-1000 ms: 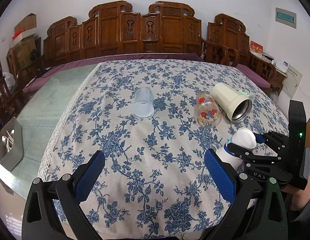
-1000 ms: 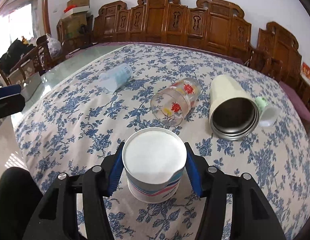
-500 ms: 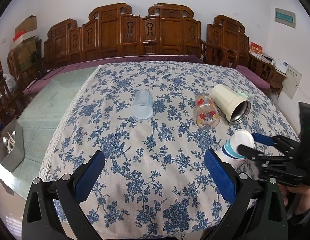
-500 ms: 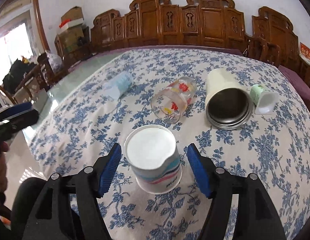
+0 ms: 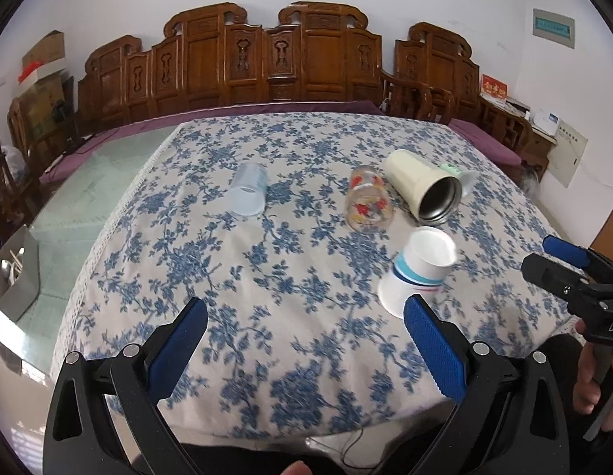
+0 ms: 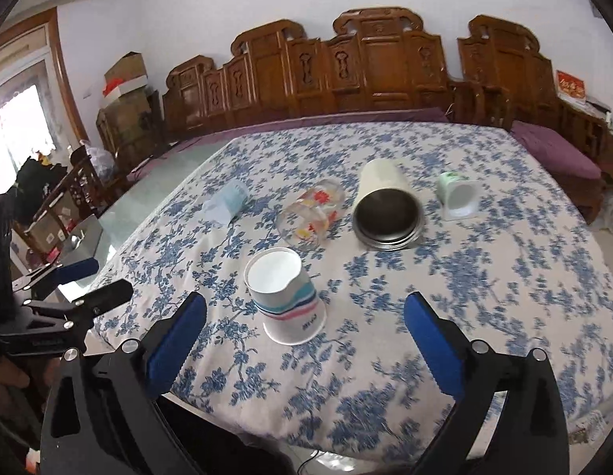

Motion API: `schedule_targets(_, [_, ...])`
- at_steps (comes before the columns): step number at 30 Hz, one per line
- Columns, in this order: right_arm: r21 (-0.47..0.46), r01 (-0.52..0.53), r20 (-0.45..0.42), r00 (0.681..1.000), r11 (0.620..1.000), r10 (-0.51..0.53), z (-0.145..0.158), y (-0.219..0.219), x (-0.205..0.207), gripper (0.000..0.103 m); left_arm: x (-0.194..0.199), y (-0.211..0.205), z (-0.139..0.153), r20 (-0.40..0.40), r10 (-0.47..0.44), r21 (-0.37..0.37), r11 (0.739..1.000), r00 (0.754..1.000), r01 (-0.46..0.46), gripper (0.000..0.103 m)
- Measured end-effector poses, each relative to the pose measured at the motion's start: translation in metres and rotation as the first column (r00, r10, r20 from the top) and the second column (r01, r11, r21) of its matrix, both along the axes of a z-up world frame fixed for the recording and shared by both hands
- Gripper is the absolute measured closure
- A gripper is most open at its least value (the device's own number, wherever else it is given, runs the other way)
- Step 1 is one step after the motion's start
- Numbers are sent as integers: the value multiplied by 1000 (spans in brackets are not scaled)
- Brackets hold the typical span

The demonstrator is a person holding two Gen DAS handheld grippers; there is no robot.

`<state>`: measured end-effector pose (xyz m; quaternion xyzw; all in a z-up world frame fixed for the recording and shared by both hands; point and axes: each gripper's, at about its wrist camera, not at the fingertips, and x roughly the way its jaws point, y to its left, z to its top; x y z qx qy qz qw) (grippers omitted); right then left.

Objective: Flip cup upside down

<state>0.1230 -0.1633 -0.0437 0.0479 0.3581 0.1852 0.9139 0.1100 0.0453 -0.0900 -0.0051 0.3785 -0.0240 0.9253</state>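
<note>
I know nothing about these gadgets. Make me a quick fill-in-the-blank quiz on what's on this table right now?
1. The paper cup stands with its mouth facing ____.
2. The glass printed with red flowers lies on its ____.
3. The right gripper holds ____; its fingers are spread wide.
4. The tablecloth has flowers coloured ____.

Missing words: down; side; nothing; blue

Wht paper cup (image 6: 284, 295) w/ teal, navy, pink bands — tablecloth (image 6: 484, 277) blue floral on wht

Table under blue-floral white tablecloth (image 6: 484, 277). Striped white paper cup (image 6: 284, 297), mouth-down, just ahead of right gripper; clear flower-printed glass (image 6: 312, 213) and cream steel-lined tumbler (image 6: 383, 206) lie beyond.
</note>
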Motion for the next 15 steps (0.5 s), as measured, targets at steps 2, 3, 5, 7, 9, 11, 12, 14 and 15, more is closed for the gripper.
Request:
schedule_targets(2, [4, 4, 15, 1000, 1000, -4, 6, -6, -9, 3, -8, -5, 5, 10, 1, -5, 1000, 1000, -1, 7])
schedule_targets(3, [6, 3, 26, 1000, 1000, -3, 10, -8, -13, 3, -13, -7, 10, 26, 11, 2, 1000, 1000, -11, 7])
schedule_targets(5, [5, 9, 80, 997, 1000, -10, 24, -14, -28, 3, -24, -14, 22, 66, 12, 6, 1000, 998, -12, 7])
schedule_targets(7, [3, 24, 130, 991, 1000, -24, 39, -19, -42, 3, -35, -20, 35, 101, 8, 8, 1000, 995, -9, 7])
schedule_targets(9, [12, 37, 174, 984, 999, -39, 55, -25, -57, 3, -49, -27, 52, 148, 7, 5, 1000, 989, -8, 7])
schedule_targets(11, [15, 46, 204, 978, 999, -48, 66, -28, -68, 3, -65, -32, 69, 197, 17, -2, 1000, 980, -17, 7])
schedule_targets(12, [16, 52, 219, 974, 999, -54, 72, -30, -73, 3, -72, -34, 75, 213, 20, -5, 1000, 977, -19, 7])
schedule_targets(14, [20, 61, 243, 968, 998, -64, 83, -35, -84, 3, -84, -38, 88, 241, 25, -15, 1000, 970, -22, 7])
schedule_targets(15, [20, 63, 250, 966, 998, -66, 87, -36, -88, 3, -89, -39, 93, 251, 29, -18, 1000, 967, -26, 7])
